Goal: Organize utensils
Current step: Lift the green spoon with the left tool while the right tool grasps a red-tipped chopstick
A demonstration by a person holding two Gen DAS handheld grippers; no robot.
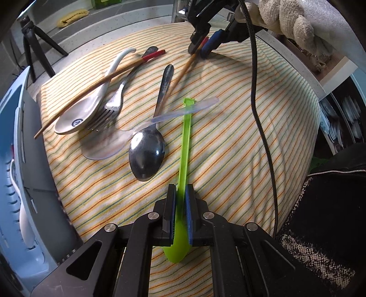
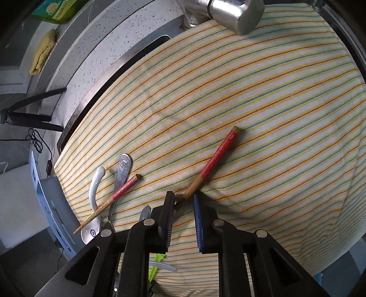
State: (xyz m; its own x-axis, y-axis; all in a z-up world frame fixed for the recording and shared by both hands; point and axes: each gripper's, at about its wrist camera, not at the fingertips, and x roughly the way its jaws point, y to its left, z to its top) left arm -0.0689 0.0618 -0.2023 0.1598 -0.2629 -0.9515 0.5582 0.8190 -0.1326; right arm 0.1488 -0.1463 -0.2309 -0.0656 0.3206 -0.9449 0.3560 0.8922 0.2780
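At the far left edge of the left wrist view, a pale blue plastic rack [image 1: 13, 146] is seen beside the striped yellow, orange and green cloth [image 1: 228, 141]. On the cloth, a white ceramic soup spoon [image 1: 75, 118] is crossed by a wooden chopstick with a red end [image 1: 98, 84], with a steel fork [image 1: 112, 105] lying against the spoon's bowl. Next to these, a clear plastic spoon [image 1: 114, 146] is partly overlapped by a dark steel spoon [image 1: 147, 153]. Further right, a bright green plastic spoon [image 1: 185, 146] is clamped at its neck between the narrowly set pads of the left gripper [image 1: 180, 194], its handle lying on the cloth. At the upper right, a second red-ended wooden chopstick [image 2: 212, 162] is found between the fingers of the right gripper [image 2: 184, 198], carried by a gloved hand [image 1: 281, 20]. From the right wrist view, its black finger touches the wooden shaft while a gap is left at the blue finger, so no firm grip is shown.
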